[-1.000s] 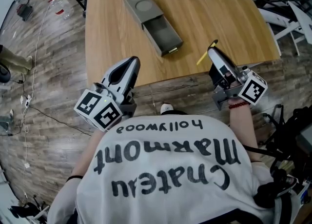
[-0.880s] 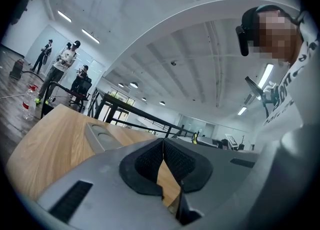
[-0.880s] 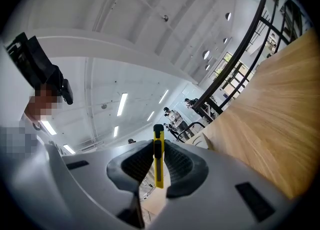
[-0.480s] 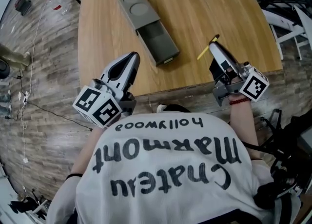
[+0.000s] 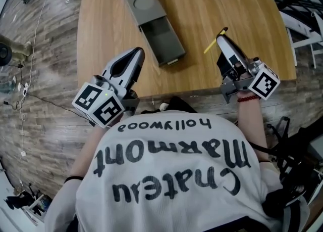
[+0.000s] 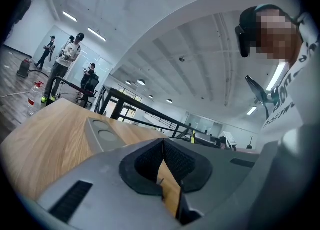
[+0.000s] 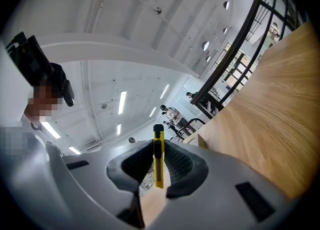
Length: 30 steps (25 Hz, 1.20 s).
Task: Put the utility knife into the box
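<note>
The left gripper hangs over the near edge of the counter. Its jaws are pressed together with nothing in them. Next comes the grey box, lying flat with its drawer part open. Well to the right, the yellow utility knife is pinched in the jaws of the right gripper. The knife looks light, thin and stiff. Its smooth plastic sides may slip, so a firm squeeze on the flat handle seems best.
</note>
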Each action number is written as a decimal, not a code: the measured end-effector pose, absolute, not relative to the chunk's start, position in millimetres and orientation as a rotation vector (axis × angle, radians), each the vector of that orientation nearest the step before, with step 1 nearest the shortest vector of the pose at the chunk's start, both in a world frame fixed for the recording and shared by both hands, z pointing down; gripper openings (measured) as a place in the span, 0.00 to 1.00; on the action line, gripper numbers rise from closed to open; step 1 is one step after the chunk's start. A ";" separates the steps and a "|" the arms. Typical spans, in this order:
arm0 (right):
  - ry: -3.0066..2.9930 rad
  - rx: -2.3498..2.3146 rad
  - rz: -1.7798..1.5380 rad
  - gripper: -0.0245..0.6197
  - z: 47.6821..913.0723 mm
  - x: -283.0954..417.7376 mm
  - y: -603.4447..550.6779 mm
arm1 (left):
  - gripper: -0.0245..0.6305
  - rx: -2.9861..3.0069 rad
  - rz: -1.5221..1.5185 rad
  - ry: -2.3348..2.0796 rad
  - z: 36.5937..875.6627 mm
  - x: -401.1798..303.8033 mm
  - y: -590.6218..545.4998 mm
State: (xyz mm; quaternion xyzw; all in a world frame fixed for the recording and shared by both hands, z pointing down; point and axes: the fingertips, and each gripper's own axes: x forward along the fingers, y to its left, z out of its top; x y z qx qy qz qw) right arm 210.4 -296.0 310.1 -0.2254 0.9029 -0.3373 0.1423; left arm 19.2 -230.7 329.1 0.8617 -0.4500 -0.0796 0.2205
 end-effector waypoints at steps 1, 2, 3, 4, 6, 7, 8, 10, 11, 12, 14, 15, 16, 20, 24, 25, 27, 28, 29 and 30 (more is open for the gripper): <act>2.605 -0.651 -0.971 0.14 310.7 211.0 -298.3 | 0.05 2.383 -0.216 -1.248 329.4 19.1 -231.2; 2.606 -0.651 -0.970 0.14 311.0 210.7 -299.7 | 0.05 2.384 -0.215 -1.252 328.9 18.1 -231.1; 2.607 -0.648 -0.970 0.14 311.0 209.6 -300.2 | 0.05 2.385 -0.216 -1.258 327.6 16.3 -230.4; 2.611 -0.644 -0.969 0.14 310.5 207.8 -300.6 | 0.05 2.386 -0.219 -1.267 325.9 13.8 -229.7; 2.613 -0.634 -0.968 0.14 308.8 202.9 -302.2 | 0.05 2.386 -0.226 -1.285 322.4 7.6 -229.3; 2.610 -0.628 -0.969 0.14 307.8 199.8 -302.9 | 0.05 2.386 -0.226 -1.292 321.3 4.1 -229.4; 2.607 -0.622 -0.970 0.14 307.1 195.9 -303.7 | 0.05 2.387 -0.224 -1.298 320.6 0.0 -229.8; 2.600 -0.617 -0.969 0.14 306.6 187.6 -305.1 | 0.05 2.390 -0.219 -1.304 319.9 -8.8 -232.2; 2.598 -0.616 -0.968 0.14 306.6 185.0 -305.6 | 0.05 2.392 -0.218 -1.305 319.5 -11.6 -233.8; 2.596 -0.616 -0.966 0.14 306.4 184.8 -305.6 | 0.05 2.396 -0.219 -1.305 318.7 -12.1 -234.8; 2.592 -0.614 -0.961 0.14 304.4 190.9 -304.1 | 0.05 2.408 -0.218 -1.307 314.9 -7.0 -235.1; 2.592 -0.614 -0.959 0.14 302.8 194.6 -303.3 | 0.05 2.414 -0.216 -1.308 312.4 -3.5 -234.7; 2.593 -0.613 -0.960 0.14 301.2 196.8 -303.1 | 0.05 2.417 -0.212 -1.308 309.8 -1.0 -234.2; 2.597 -0.603 -0.994 0.14 300.3 185.1 -306.0 | 0.05 2.421 -0.186 -1.322 303.4 -8.7 -231.2; 2.612 -0.579 -1.024 0.14 315.7 145.2 -310.9 | 0.05 2.419 -0.174 -1.358 310.0 -44.6 -228.4; 2.615 -0.576 -1.027 0.15 319.5 137.1 -313.1 | 0.05 2.411 -0.180 -1.361 313.6 -52.8 -228.4; 2.625 -0.567 -1.033 0.14 323.2 122.6 -318.7 | 0.05 2.390 -0.190 -1.369 319.5 -68.3 -231.7; 2.630 -0.563 -1.040 0.15 323.8 116.5 -320.7 | 0.05 2.380 -0.191 -1.373 321.2 -74.7 -234.6; 2.636 -0.562 -1.049 0.14 324.1 112.3 -321.3 | 0.05 2.374 -0.191 -1.374 321.8 -79.0 -237.3; 2.642 -0.564 -1.059 0.14 324.6 109.9 -321.2 | 0.05 2.373 -0.191 -1.369 321.4 -81.0 -239.9</act>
